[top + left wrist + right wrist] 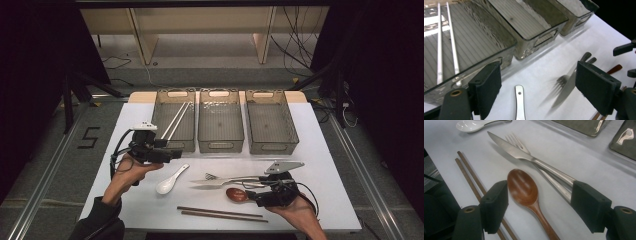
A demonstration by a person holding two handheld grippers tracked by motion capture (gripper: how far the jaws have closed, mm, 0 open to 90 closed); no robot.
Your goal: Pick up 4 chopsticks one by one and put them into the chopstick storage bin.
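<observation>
My left gripper (170, 154) hovers open over the table's left part, just in front of the left bin (159, 131). In the left gripper view its jaws (541, 90) stand wide apart above the handle of a white ceramic spoon (519, 102). My right gripper (251, 194) rests low at the front right, open. A brown wooden spoon (524, 186) lies between its jaws (542, 205), which do not touch it. A steel knife (514, 150) and fork (515, 141) lie crossed, their handles running beside the right-hand jaw. Two brown chopsticks (466, 175) lie by the other jaw.
Three clear smoky bins stand in a row at the back: the left bin holds two white chopsticks (177, 119), the middle bin (220, 142) and right bin (295, 135) look empty. The white spoon (172, 180) lies left of the fork and knife (225, 180). The brown chopsticks (220, 214) lie near the front edge.
</observation>
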